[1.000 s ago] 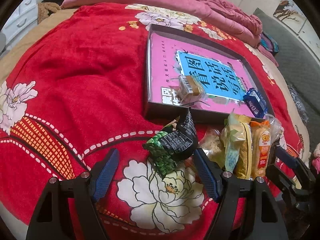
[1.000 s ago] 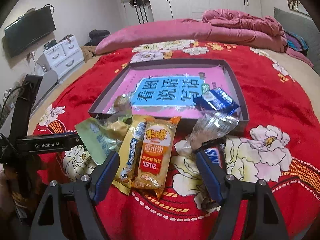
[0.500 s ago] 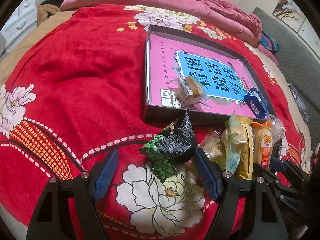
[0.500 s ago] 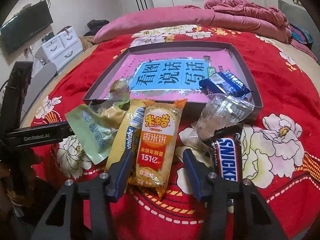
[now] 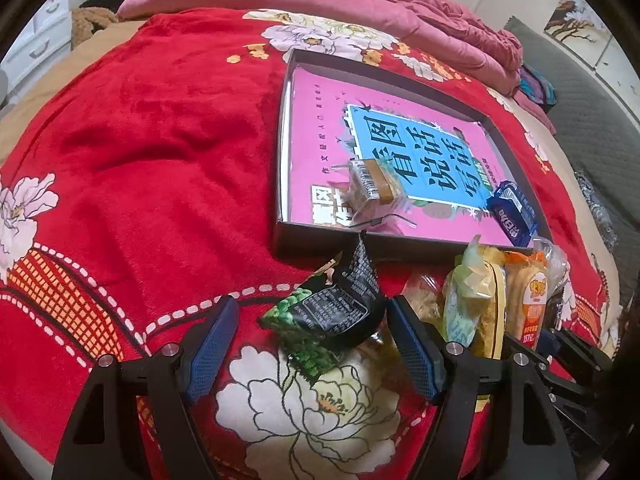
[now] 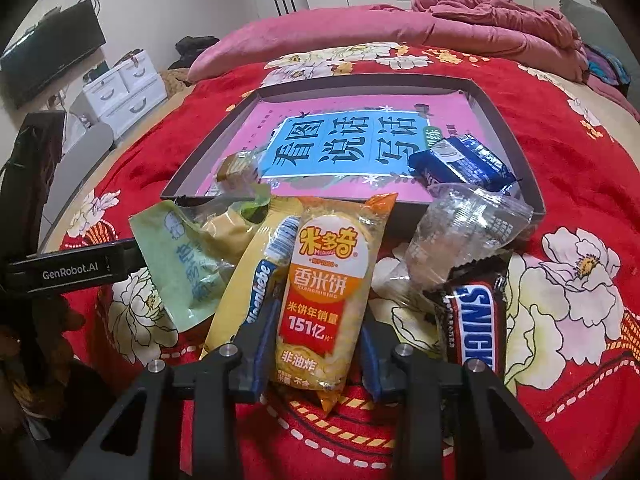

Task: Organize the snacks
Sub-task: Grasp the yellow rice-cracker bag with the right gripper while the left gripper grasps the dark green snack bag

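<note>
Snacks lie on a red flowered blanket in front of a shallow dark tray (image 6: 516, 152) with a pink and blue book cover inside. My right gripper (image 6: 316, 350) is shut on the orange rice cracker pack (image 6: 328, 276). Beside it lie a yellow pack (image 6: 248, 292), a pale green pouch (image 6: 180, 264), a clear bag (image 6: 460, 236) and a Snickers bar (image 6: 472, 312). My left gripper (image 5: 308, 344) is open around a green and black snack bag (image 5: 332, 316). The tray (image 5: 280, 160) holds a tan wrapped snack (image 5: 372, 184) and a blue pack (image 5: 512, 212).
A pink quilt (image 6: 400, 28) is bunched at the far side of the bed. White drawers (image 6: 124, 88) and a wall TV (image 6: 48, 56) stand at the left. The left tool's body (image 6: 72, 268) reaches in beside the green pouch.
My right gripper moved forward and closed from wide open onto the orange rice cracker pack. My left gripper stayed open by the green and black bag.
</note>
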### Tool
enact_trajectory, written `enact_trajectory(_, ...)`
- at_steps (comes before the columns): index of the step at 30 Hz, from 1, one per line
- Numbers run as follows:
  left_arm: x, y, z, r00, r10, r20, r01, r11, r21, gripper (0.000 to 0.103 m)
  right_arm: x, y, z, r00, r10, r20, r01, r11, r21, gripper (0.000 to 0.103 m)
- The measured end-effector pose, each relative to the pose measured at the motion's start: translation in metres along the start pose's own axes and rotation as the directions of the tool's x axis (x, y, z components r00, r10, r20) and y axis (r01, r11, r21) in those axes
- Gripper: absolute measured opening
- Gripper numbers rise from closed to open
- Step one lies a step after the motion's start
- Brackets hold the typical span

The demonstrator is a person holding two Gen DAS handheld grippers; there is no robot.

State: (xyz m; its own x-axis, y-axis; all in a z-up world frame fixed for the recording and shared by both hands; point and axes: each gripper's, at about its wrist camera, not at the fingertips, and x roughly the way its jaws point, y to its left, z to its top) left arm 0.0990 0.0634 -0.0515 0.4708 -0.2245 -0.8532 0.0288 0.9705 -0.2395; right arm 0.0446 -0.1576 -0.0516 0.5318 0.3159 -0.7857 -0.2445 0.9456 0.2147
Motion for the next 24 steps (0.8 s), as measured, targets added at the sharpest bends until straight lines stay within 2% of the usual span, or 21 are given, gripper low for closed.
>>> enact_trajectory(4, 0.002, 0.000, 0.001, 1.000, -0.006, 0.000, 0.006, 1.000, -0.009, 0.077, -0.001, 0.000, 0.000, 1.000, 0.006, 0.004, -0.006, 1.000, -0.001, 0.036)
enact_trajectory(9, 0.002, -0.005, 0.001, 1.000, -0.019, 0.001, 0.019, 1.000, 0.010, 0.059, -0.005, -0.001, 0.000, 1.000, 0.019, 0.016, -0.019, 1.000, -0.001, 0.035)
enact_trajectory(19, -0.003, -0.001, 0.001, 0.999, -0.051, 0.008, 0.051, 0.999, 0.010, 0.045, -0.015, -0.005, 0.003, 0.998, 0.047, 0.052, -0.048, 0.999, 0.018, 0.032)
enact_trajectory(23, -0.013, 0.000, -0.002, 0.997, -0.069, 0.037, 0.068, 0.998, 0.018, 0.044, -0.016, -0.006, 0.004, 0.997, 0.053, 0.056, -0.055, 0.998, 0.026, 0.032)
enact_trajectory(24, -0.017, 0.001, -0.002, 0.996, -0.071, 0.050, 0.070, 0.997, 0.017, 0.039, -0.017, -0.006, 0.005, 0.997, 0.058, 0.060, -0.060, 0.998, 0.031, 0.032)
